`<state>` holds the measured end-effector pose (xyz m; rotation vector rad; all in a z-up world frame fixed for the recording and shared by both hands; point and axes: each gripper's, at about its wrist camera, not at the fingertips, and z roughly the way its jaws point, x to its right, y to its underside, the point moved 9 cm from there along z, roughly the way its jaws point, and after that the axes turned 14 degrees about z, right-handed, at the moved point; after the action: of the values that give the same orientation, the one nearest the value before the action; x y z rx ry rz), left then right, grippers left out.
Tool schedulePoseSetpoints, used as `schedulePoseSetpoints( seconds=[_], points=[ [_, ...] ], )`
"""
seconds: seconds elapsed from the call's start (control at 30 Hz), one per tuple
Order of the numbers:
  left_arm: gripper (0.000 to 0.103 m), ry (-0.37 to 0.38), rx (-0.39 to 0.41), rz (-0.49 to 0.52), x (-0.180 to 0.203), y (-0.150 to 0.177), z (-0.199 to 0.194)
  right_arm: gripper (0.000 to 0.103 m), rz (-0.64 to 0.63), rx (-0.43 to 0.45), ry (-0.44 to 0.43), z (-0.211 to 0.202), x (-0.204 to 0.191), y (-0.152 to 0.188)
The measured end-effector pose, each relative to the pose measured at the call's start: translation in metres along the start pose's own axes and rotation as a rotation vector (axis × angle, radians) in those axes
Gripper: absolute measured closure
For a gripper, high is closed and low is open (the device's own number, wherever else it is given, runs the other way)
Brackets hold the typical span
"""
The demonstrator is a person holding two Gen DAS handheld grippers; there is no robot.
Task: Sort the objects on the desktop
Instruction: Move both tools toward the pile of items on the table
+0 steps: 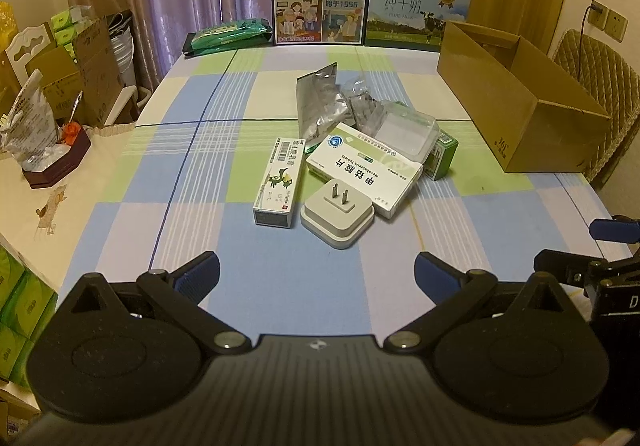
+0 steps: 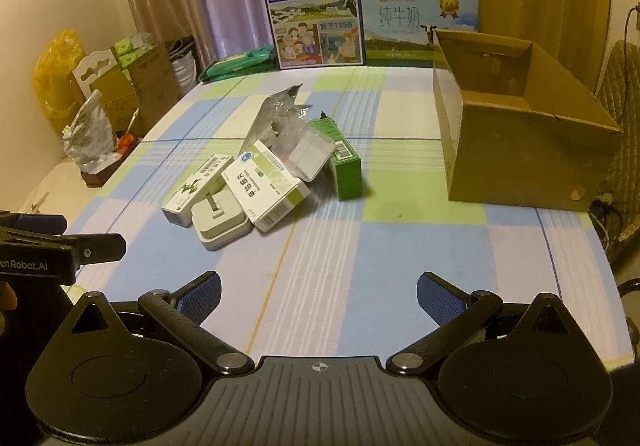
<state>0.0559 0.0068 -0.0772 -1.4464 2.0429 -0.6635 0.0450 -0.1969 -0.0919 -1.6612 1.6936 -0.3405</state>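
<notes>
My left tongs [image 1: 316, 276] and right tongs [image 2: 318, 296] gape wide, empty, above the desk [image 1: 280, 286], short of the clutter.

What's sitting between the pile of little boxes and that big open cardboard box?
Nothing: in the right wrist view, only bare checked tablecloth separates the green box at the pile's edge from the cardboard box.
</notes>
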Motion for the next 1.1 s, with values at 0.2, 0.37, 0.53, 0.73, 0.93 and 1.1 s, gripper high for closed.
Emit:
schedulePoseSetpoints(
  seconds=[0.2,0.37,0.53,0.73,0.93,1.1],
  points=[
    [0.001,0.008,-0.013,-0.001,-0.003,0.002,0.003,0.002,-0.014,-0.008,-0.002,0.004,-0.003,0.0],
    [0.001,0.015,-0.024,0.022,-0.009,0.002,0.008,0.002,-0.042,-0.016,-0.021,0.009,-0.014,0.001],
    [0.001,0.011,-0.032,0.052,-0.024,-0.004,0.015,0.002,-0.089,-0.023,-0.051,0.019,-0.03,0.0],
    [0.001,0.01,-0.038,0.186,-0.046,-0.021,0.028,0.002,-0.151,-0.033,-0.084,0.038,-0.048,-0.005],
    [0.001,0.096,-0.049,0.285,-0.064,-0.039,0.052,0.002,-0.218,-0.049,-0.118,0.066,-0.068,-0.011],
    [0.001,0.14,-0.054,0.39,-0.069,-0.049,0.073,0.013,-0.302,-0.077,-0.16,0.091,-0.089,-0.008]
  ],
)
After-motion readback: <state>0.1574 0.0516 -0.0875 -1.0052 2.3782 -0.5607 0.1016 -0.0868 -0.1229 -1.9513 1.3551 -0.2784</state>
